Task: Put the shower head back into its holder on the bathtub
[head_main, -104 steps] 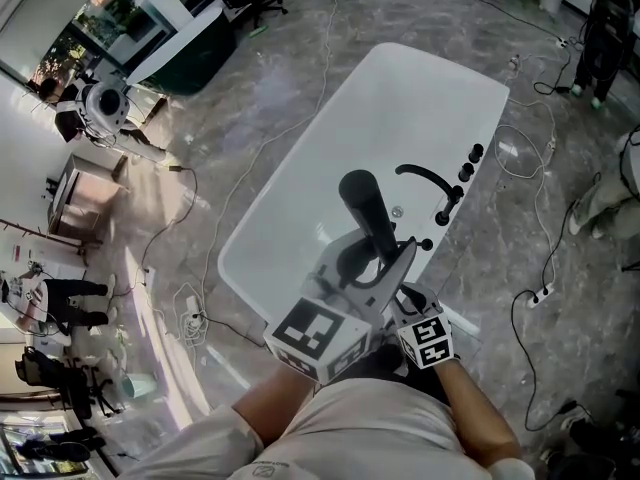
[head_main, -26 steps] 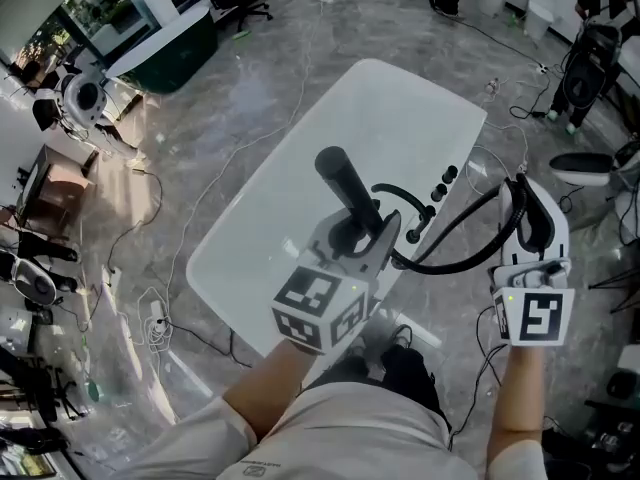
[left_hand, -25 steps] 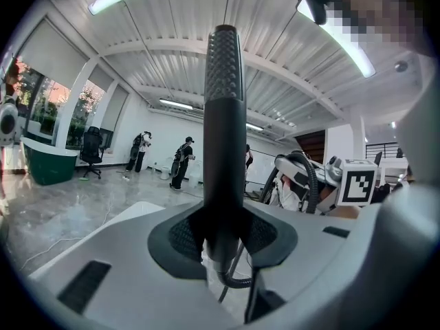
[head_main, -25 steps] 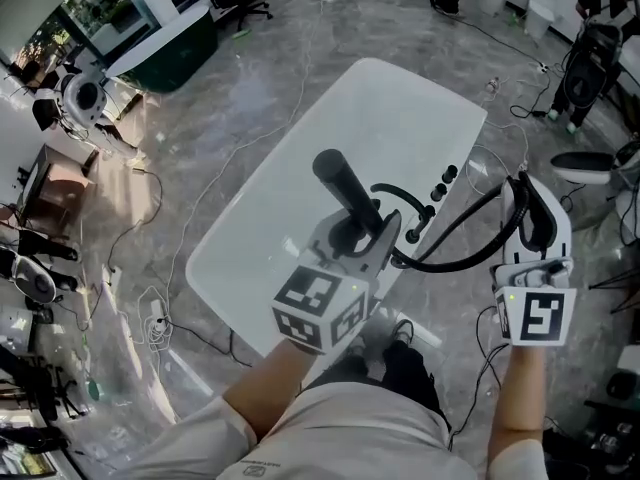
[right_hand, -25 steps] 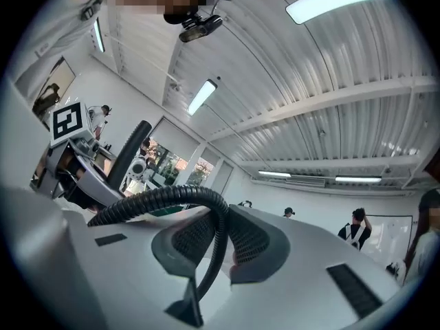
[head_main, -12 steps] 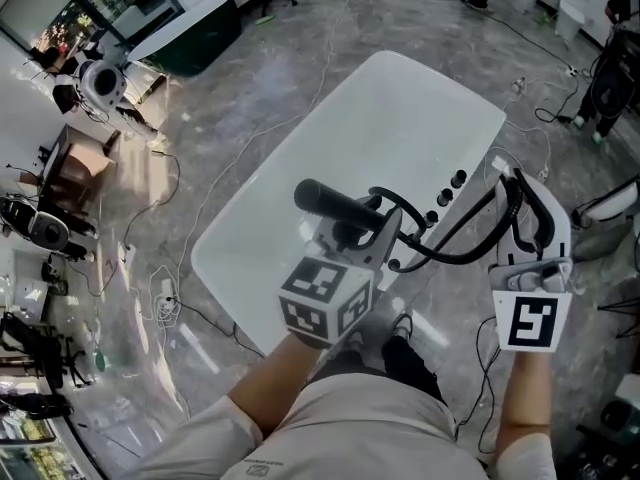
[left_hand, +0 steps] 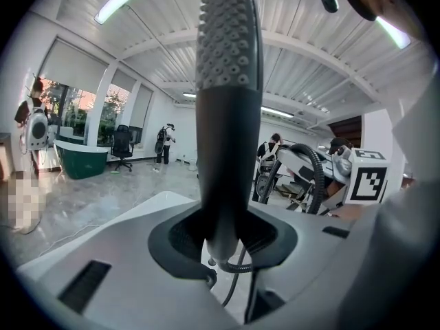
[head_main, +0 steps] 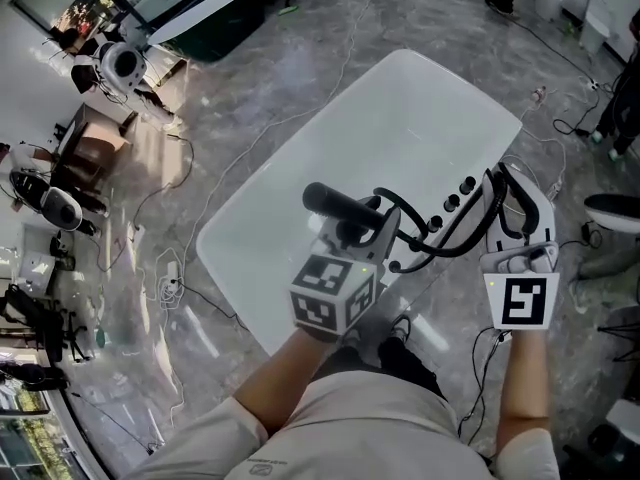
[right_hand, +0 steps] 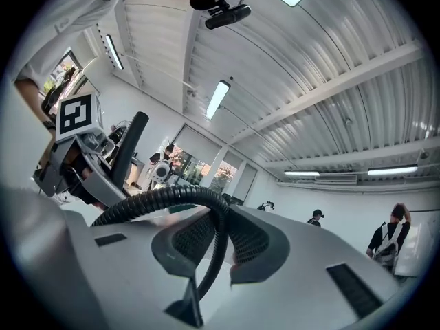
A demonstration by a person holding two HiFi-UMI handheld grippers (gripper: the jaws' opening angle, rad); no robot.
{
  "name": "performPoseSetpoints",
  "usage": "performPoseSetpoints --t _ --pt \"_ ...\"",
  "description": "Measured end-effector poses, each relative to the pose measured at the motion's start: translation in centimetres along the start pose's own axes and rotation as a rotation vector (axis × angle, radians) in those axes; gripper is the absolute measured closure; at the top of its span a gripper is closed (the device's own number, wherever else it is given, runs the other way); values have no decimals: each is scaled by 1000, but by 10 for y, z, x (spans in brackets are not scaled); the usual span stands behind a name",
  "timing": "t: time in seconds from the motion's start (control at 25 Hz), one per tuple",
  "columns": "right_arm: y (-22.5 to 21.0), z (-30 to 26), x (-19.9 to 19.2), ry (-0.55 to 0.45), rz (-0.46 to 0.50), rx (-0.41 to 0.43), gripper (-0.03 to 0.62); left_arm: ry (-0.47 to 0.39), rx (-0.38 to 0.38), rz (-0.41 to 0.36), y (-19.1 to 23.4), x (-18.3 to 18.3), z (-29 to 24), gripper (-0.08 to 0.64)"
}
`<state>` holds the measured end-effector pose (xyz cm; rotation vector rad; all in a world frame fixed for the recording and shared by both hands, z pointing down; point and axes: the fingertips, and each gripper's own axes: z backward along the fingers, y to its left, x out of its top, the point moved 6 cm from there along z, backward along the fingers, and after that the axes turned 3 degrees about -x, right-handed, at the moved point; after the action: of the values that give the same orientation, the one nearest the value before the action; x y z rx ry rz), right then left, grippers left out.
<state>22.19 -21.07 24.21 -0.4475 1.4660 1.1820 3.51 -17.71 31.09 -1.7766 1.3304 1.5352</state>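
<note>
The white bathtub lies below me with its black spout and knobs on the near rim. My left gripper is shut on the handle of the black shower head, which points left, nearly level, over the tub. In the left gripper view the shower head stands between the jaws of that gripper, nozzle face toward the camera. My right gripper holds the black ribbed hose beside the knobs. Its own view shows the hose clamped in the right gripper.
Cables trail over the grey marble floor around the tub. A dark green tub and camera gear stand at the far left. My own feet are just below the tub's near end.
The shower head has tipped from steeply upright to nearly level, pointing left. Both grippers have shifted a little toward the tub, the right one carrying the hose along.
</note>
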Motion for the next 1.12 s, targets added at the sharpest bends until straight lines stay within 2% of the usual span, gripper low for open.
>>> performPoseSetpoints --t 0.16,0.28,0.4,0.52,0.68,0.88,0.96,1.04,1.12 --pt "8 -8 -11 -17 -30 4 523 -2 33 -14 1 -4 -3 443" --pt "6 -14 -14 -31 14 -29 523 -11 48 -14 0 -3 -6 443" --pt "1 -23 -3 -87 31 -33 524 -41 60 -12 -1 -2 -6 443" --pt "5 -31 4 -120 -27 22 523 -52 78 -27 -4 2 -6 443" --pt "20 -32 -3 -97 -137 91 523 -44 95 -40 1 2 -1 443" --pt "58 -31 -29 -11 -117 155 523 -12 104 -22 17 -12 13 443" --pt "67 -29 -43 48 -160 175 523 0 98 -19 21 -18 14 443" --pt "71 -29 -50 90 -259 183 523 2 96 -16 27 -21 17 443" --pt "72 -34 -44 86 -375 186 523 -6 96 -8 35 -19 24 443"
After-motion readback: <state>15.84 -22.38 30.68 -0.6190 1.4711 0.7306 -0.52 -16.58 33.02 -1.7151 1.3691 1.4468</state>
